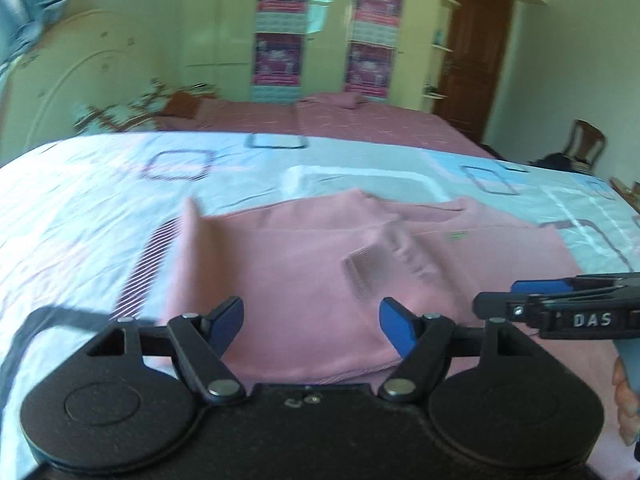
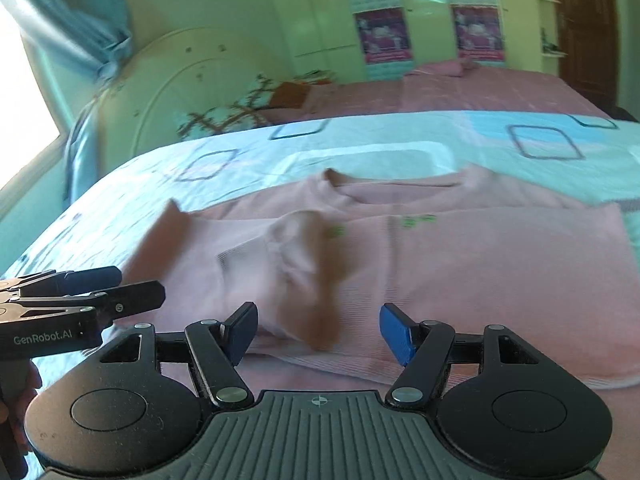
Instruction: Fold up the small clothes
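Note:
A pink long-sleeved top (image 1: 312, 264) lies on the patterned bedsheet, neck opening away from me, sleeves folded in over the body; it also shows in the right wrist view (image 2: 460, 276). My left gripper (image 1: 312, 326) is open and empty, hovering over the top's near hem. My right gripper (image 2: 318, 330) is open and empty over the near hem, a folded sleeve cuff (image 2: 248, 264) just ahead of it. The right gripper's fingers (image 1: 520, 304) show from the side in the left wrist view, and the left gripper's fingers (image 2: 120, 296) show at the left of the right wrist view.
The light blue and white sheet (image 1: 100, 208) covers the near bed. A second bed with a pink cover (image 1: 360, 120) lies behind, with a white headboard (image 2: 192, 92), a wardrobe with posters (image 1: 280, 40), a brown door (image 1: 476, 56) and a chair (image 1: 584, 144).

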The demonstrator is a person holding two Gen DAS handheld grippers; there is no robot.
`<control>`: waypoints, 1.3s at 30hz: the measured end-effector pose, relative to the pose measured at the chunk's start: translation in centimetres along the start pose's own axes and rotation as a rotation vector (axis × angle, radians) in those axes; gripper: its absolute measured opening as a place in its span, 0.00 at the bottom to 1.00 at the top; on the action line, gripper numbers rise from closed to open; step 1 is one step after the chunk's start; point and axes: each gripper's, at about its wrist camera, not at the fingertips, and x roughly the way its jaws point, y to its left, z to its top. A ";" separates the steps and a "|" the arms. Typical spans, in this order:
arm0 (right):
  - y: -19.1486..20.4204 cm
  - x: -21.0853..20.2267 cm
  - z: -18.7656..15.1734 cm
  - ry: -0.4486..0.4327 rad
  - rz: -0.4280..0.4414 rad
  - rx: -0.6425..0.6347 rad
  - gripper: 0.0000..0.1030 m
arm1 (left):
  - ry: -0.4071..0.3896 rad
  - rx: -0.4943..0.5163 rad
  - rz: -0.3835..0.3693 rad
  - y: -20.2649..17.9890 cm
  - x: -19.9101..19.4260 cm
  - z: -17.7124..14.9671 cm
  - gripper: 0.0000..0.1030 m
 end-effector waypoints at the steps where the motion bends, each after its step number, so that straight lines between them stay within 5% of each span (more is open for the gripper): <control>1: 0.8 0.5 0.0 0.007 0.008 -0.023 0.65 | 0.009 -0.013 0.025 0.9 -0.2 -0.3 0.71; 15: 5.9 6.8 -1.7 0.102 -0.049 -0.295 0.64 | 0.135 -0.119 0.104 4.5 2.2 -3.1 0.67; 17: 5.6 7.3 -1.8 0.103 -0.071 -0.305 0.36 | 0.139 -0.124 0.111 4.5 2.5 -2.9 0.67; 18: 5.4 7.4 -1.6 0.100 -0.074 -0.298 0.35 | 0.141 -0.126 0.115 4.5 2.6 -2.8 0.67; 20: 4.3 6.9 -0.8 0.090 -0.052 -0.221 0.12 | 0.143 -0.126 0.120 4.4 2.8 -2.6 0.67; 29: -3.1 1.7 2.5 -0.046 -0.084 0.097 0.06 | 0.142 -0.085 0.149 3.5 3.7 -2.4 0.69; 34: -6.9 1.1 1.5 0.005 -0.161 0.200 0.06 | 0.137 -0.072 0.157 3.1 4.0 -2.3 0.69; 39: -8.7 0.4 0.5 0.037 -0.125 0.266 0.09 | 0.127 -0.035 0.158 2.8 3.8 -2.6 0.67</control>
